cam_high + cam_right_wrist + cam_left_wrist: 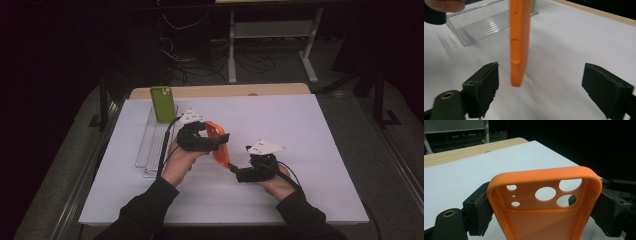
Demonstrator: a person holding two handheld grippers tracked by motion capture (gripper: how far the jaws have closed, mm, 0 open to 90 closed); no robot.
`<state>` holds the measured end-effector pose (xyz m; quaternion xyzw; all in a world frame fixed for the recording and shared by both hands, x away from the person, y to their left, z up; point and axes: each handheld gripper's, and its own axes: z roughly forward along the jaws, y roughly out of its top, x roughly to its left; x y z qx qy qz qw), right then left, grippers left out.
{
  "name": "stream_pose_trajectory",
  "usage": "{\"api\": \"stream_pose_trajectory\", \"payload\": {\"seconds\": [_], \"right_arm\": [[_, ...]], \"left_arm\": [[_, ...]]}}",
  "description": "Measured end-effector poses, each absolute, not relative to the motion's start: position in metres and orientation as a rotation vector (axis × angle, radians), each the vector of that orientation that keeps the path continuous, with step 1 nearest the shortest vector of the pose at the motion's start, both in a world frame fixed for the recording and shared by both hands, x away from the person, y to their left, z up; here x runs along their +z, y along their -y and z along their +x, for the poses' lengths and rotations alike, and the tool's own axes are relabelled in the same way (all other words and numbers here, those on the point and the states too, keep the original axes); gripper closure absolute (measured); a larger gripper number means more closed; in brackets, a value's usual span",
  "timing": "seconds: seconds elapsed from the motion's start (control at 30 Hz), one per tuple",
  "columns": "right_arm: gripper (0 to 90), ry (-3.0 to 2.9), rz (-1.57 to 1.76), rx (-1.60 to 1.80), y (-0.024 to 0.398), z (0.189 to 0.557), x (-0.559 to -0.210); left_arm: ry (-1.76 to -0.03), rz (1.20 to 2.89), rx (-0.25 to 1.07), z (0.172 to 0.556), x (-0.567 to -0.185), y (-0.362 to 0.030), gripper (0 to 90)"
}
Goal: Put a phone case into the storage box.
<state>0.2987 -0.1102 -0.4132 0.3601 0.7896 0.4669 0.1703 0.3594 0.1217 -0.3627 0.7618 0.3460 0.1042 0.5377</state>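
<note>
The right claw (540, 92) gapes around the lower end of the orange phone case (218, 143) without touching it; close off-centre and the soft case twists. The left claw (544, 215) clamps the case's edges above the table (300, 130). Beyond, a green case (162, 103) stands in the clear rack (150, 145).

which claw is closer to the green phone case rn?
Left. The left claw, clamped on the orange case, sits just in front of the green phone case. The right claw is open, farther back toward the person.
</note>
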Motion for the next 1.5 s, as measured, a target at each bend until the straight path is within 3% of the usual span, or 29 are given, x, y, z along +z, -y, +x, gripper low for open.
{"api": "stream_pose_trajectory", "payload": {"seconds": [0.13,0.93,1.5], "right_arm": [[0.0,-2.269,1.038,1.313,0.125,0.302,-0.416],[0.0,-2.229,1.037,1.268,0.185,0.277,-0.429],[0.0,-2.236,1.043,1.253,0.187,0.275,-0.434]], "left_arm": [[-0.823,1.804,0.251,0.359,-0.362,-0.122,14.9],[-0.808,1.791,0.35,0.367,-0.339,-0.143,14.9],[-0.805,1.787,0.452,0.39,-0.309,-0.168,14.9]]}}
